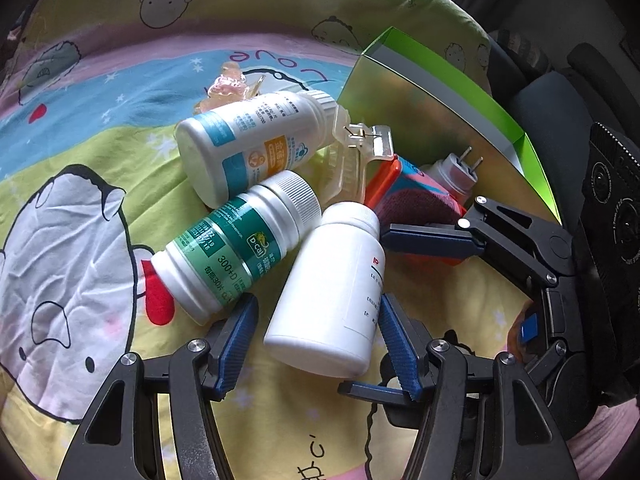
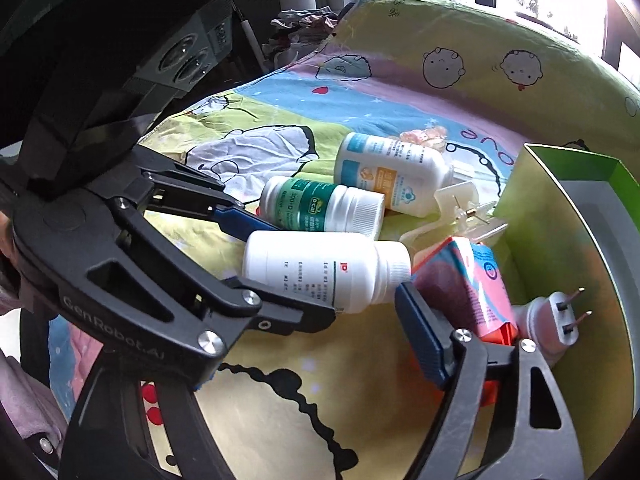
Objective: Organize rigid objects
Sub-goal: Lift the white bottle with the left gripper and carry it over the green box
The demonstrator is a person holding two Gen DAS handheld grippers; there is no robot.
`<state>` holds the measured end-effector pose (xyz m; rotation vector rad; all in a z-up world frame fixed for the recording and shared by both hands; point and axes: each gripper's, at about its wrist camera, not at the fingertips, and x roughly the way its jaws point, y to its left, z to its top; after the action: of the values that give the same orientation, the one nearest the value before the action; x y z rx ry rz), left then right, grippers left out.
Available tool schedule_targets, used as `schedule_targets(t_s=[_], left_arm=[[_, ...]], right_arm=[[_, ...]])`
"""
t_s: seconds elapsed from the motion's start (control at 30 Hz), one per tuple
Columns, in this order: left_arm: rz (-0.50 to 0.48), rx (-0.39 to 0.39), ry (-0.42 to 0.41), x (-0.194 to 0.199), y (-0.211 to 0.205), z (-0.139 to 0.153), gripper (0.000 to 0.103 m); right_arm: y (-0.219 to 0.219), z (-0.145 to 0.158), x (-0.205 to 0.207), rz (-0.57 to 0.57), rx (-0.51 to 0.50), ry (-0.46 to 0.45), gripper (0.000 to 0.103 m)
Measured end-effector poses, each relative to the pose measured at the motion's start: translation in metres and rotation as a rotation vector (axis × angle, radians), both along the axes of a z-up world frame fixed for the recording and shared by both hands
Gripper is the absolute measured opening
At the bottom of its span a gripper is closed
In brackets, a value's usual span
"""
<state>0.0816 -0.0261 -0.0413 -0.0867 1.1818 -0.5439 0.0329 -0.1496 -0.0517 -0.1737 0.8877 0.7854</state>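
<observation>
A plain white bottle (image 1: 332, 292) (image 2: 320, 272) lies on the cartoon bedsheet between the jaws of my left gripper (image 1: 320, 300). The right pad rests against it and a sliver of sheet shows at the left pad, so this gripper is open. My right gripper (image 1: 362, 312) reaches in from the right, open wide. One of its fingers (image 2: 424, 336) lies beside an orange-and-pink box (image 1: 412, 196) (image 2: 472, 280), and its other finger is hidden in its own view. The orange-and-pink box leans at the mouth of the green box (image 1: 420, 92) (image 2: 560, 220), next to a white plug (image 2: 552, 320).
A green-label bottle (image 1: 236, 248), an orange-and-blue-label bottle (image 1: 248, 144) and a clear claw clip (image 1: 352, 160) lie bunched just beyond the white bottle. A pinkish clip (image 1: 228, 84) sits farther back. The sheet spreads out to the left, and a dark chair stands to the right.
</observation>
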Motion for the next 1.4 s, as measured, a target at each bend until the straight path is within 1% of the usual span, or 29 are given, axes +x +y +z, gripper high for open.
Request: schedule_targets(t_s=[0.03,0.07,0.13,0.23,0.37,0.43,0.53,0.6,0.77,0.83,0.97,1.23,1.4], left_arm=[[-0.002,0.002,0.000,-0.001,-0.001,0.000,0.061],[-0.011,0.004,-0.003,-0.001,-0.003,0.000,0.055],[-0.028,0.007,-0.002,-0.002,-0.007,0.000,0.048],[-0.033,0.018,-0.001,-0.002,-0.008,0.000,0.047],[-0.035,0.028,-0.011,-0.004,-0.008,0.001,0.047],[-0.040,0.033,-0.015,-0.006,-0.008,0.002,0.047],[-0.044,0.040,-0.022,-0.010,-0.010,0.006,0.047],[-0.051,0.043,-0.035,-0.014,-0.012,0.011,0.047],[-0.084,0.060,-0.080,-0.024,-0.024,0.032,0.047],[-0.103,0.074,-0.106,-0.028,-0.032,0.042,0.047],[-0.137,0.079,-0.148,-0.034,-0.052,0.063,0.047],[-0.222,0.078,-0.219,-0.037,-0.103,0.099,0.047],[-0.272,0.074,-0.245,-0.034,-0.141,0.113,0.047]], right_arm=[[0.000,-0.001,0.001,-0.001,0.016,0.009,0.079],[0.002,-0.002,0.001,0.001,0.030,0.010,0.079],[0.003,-0.002,-0.002,0.007,0.055,0.006,0.078],[0.005,-0.001,-0.007,0.006,0.093,0.000,0.076],[0.007,-0.002,-0.011,-0.017,0.117,-0.002,0.073],[0.008,-0.002,-0.015,-0.026,0.125,-0.010,0.072],[0.009,0.000,-0.020,-0.033,0.120,-0.028,0.068],[0.009,0.003,-0.024,-0.041,0.123,-0.035,0.068],[0.001,0.021,-0.035,-0.064,0.123,-0.071,0.067],[-0.003,0.030,-0.040,-0.068,0.117,-0.087,0.067],[-0.021,0.053,-0.054,-0.094,0.105,-0.129,0.066],[-0.074,0.091,-0.069,-0.182,0.100,-0.199,0.066],[-0.107,0.105,-0.072,-0.242,0.095,-0.223,0.066]])
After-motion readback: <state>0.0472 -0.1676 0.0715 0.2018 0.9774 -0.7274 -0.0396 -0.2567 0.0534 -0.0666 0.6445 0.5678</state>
